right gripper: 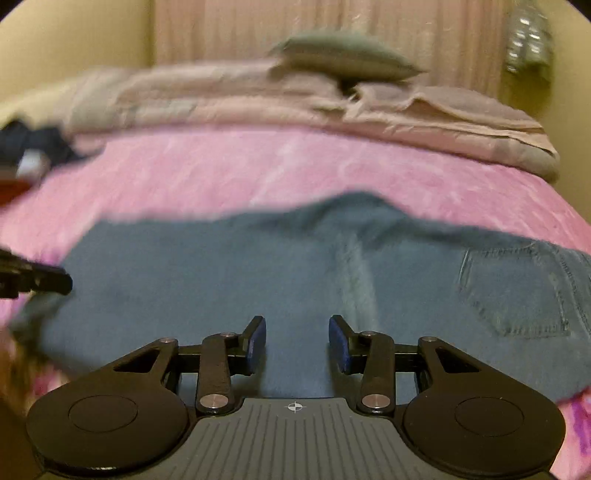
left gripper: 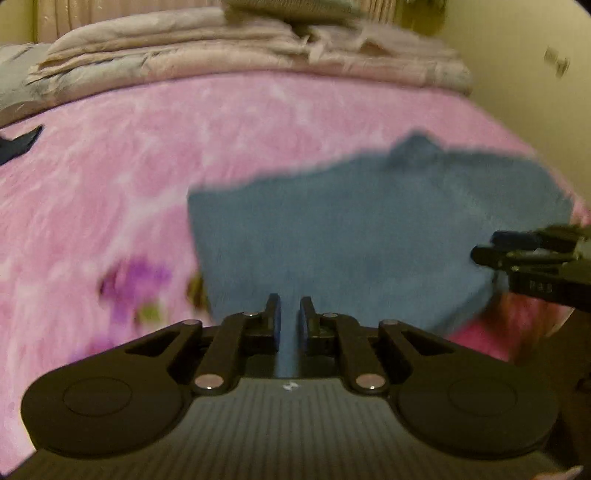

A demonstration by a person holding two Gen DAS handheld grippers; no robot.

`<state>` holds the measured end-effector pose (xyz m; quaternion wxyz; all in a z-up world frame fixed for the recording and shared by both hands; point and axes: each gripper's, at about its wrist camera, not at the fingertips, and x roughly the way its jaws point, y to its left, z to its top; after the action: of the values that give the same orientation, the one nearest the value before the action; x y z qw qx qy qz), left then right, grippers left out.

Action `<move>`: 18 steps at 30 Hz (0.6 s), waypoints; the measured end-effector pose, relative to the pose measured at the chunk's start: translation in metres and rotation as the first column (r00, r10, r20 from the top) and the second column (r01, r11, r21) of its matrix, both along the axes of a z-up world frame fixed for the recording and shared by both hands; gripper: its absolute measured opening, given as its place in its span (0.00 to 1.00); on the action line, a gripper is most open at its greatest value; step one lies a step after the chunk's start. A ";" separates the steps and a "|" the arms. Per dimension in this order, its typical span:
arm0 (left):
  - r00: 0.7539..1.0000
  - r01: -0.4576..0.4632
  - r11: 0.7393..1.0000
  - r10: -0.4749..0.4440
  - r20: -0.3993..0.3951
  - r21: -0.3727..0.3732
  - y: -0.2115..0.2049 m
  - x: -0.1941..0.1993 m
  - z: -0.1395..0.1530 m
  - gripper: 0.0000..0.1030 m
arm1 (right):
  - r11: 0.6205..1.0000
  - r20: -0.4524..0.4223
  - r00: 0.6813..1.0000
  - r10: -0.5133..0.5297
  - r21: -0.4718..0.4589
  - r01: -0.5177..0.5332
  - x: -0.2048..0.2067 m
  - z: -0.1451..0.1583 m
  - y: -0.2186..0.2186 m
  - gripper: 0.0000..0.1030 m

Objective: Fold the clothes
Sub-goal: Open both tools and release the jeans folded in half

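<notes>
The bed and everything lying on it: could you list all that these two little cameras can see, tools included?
jeans: one pair, blue denim, spread flat on the near part of the bed, back pocket showing at the right in the right wrist view
blanket: one, pink with purple flowers, covering the bed
folded bedding: one stack, beige, along the far edge of the bed
cushion: one, grey-green, on top of the stack
dark garment: one, navy, far left of the bed, blurred
curtain: one, beige, behind the bed
left gripper: one, black with blue pads, nearly shut, over the jeans
right gripper: one, black with blue pads, open, over the jeans
</notes>
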<state>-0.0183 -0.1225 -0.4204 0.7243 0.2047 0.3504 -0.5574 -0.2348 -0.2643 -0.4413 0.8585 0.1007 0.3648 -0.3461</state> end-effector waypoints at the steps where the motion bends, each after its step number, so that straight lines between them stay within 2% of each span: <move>1: 1.000 -0.017 1.000 0.017 0.004 -0.013 0.007 -0.004 -0.001 0.09 | 1.000 0.022 1.000 -0.012 0.014 0.011 -0.004 -0.003 -0.001 0.39; 2: 0.999 -0.037 0.999 0.037 -0.001 -0.007 0.011 -0.005 0.002 0.09 | 0.999 0.057 0.998 -0.029 0.033 0.027 -0.010 -0.004 -0.003 0.39; 4: 0.998 -0.064 0.998 0.064 -0.002 0.009 0.014 -0.007 0.014 0.08 | 0.996 0.055 0.997 -0.056 0.067 0.052 -0.011 0.007 -0.007 0.40; 7: 0.998 -0.067 0.998 0.066 0.015 0.010 0.020 -0.013 0.025 0.09 | 0.999 0.096 0.994 -0.054 0.016 0.052 -0.019 0.024 0.006 0.40; 9: 0.996 -0.085 0.995 0.084 0.032 0.051 0.017 -0.019 0.018 0.10 | 0.998 0.073 0.996 -0.060 0.033 0.058 -0.021 0.017 0.009 0.40; 10: 0.995 -0.096 0.993 0.093 0.048 0.066 0.014 -0.023 0.015 0.10 | 0.996 0.046 0.998 -0.050 0.071 0.046 -0.019 0.006 0.007 0.40; 12: 0.990 -0.122 0.987 0.113 0.083 0.102 0.009 -0.031 0.016 0.10 | 0.994 0.054 0.996 -0.066 0.095 0.061 -0.021 0.008 0.006 0.40; 13: 0.987 -0.137 0.983 0.126 0.095 0.122 0.006 -0.035 0.020 0.11 | 0.992 0.061 0.995 -0.076 0.103 0.070 -0.022 0.010 0.006 0.40; 14: 0.985 -0.155 0.978 0.142 0.102 0.140 0.005 -0.039 0.025 0.19 | 0.989 0.065 0.993 -0.096 0.122 0.088 -0.024 0.015 0.006 0.40; 15: 0.982 -0.173 0.972 0.157 0.110 0.158 0.004 -0.042 0.029 0.29 | 0.984 0.069 0.991 -0.118 0.143 0.108 -0.027 0.020 0.006 0.53; 16: 0.979 -0.185 0.968 0.166 0.120 0.172 0.004 -0.047 0.033 0.32 | 0.983 0.071 0.988 -0.136 0.130 0.126 -0.031 0.026 0.009 0.83; 17: 0.976 -0.191 0.967 0.169 0.136 0.169 0.006 -0.052 0.037 0.32 | 0.983 0.074 0.986 -0.152 0.111 0.143 -0.036 0.031 0.013 0.93; 18: 0.973 -0.197 0.966 0.173 0.150 0.167 0.009 -0.057 0.041 0.33 | 0.983 0.078 0.983 -0.168 0.091 0.161 -0.041 0.037 0.016 0.95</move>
<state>-0.0756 -0.1136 -0.3790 0.7736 0.2731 0.3676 -0.4381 -0.2756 -0.2478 -0.4043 0.8367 0.1813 0.3327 -0.3955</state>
